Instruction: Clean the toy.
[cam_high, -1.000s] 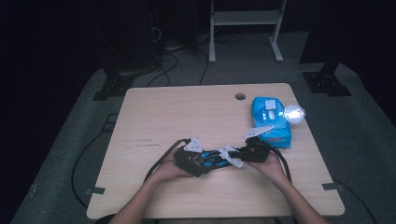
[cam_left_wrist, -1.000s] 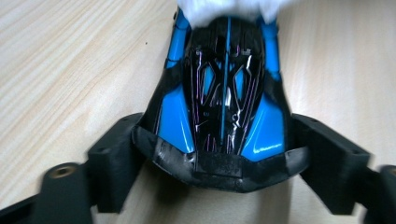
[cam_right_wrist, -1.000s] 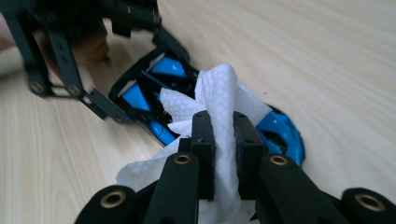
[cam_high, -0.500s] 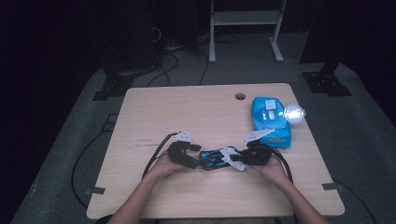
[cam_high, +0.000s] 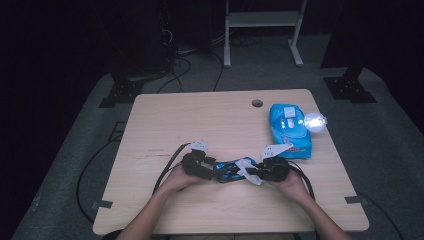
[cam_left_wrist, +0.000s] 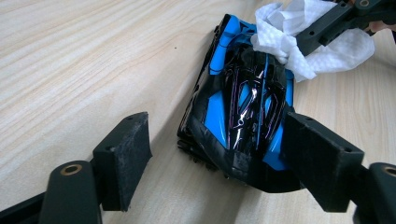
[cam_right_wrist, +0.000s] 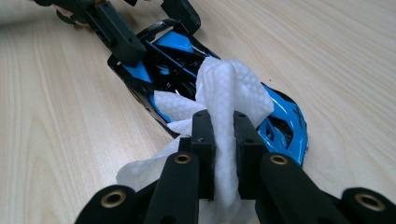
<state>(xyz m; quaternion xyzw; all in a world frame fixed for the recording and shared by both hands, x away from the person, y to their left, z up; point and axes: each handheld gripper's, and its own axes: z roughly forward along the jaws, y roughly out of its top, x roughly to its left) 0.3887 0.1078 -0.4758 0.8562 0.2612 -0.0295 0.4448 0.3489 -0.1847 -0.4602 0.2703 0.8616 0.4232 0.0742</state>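
- Wooden table (cam_high: 210, 125) is sitting in a dark room, with the work going on near its front edge.
- Right gripper (cam_right_wrist: 223, 140) is pinching a white wipe (cam_right_wrist: 229, 93) tight between its jaws and pressing it onto the blue-and-black toy car (cam_right_wrist: 187, 65).
- Left gripper (cam_left_wrist: 215, 158) is standing wide, one jaw touching the car (cam_left_wrist: 243, 107), the other apart on bare wood.
- Wiping is looking underway rather than finished: the wipe is covering part of the body, so the rest probably needs doing.
- Blue wipes pack (cam_high: 290, 131) is lying at the right, well apart.
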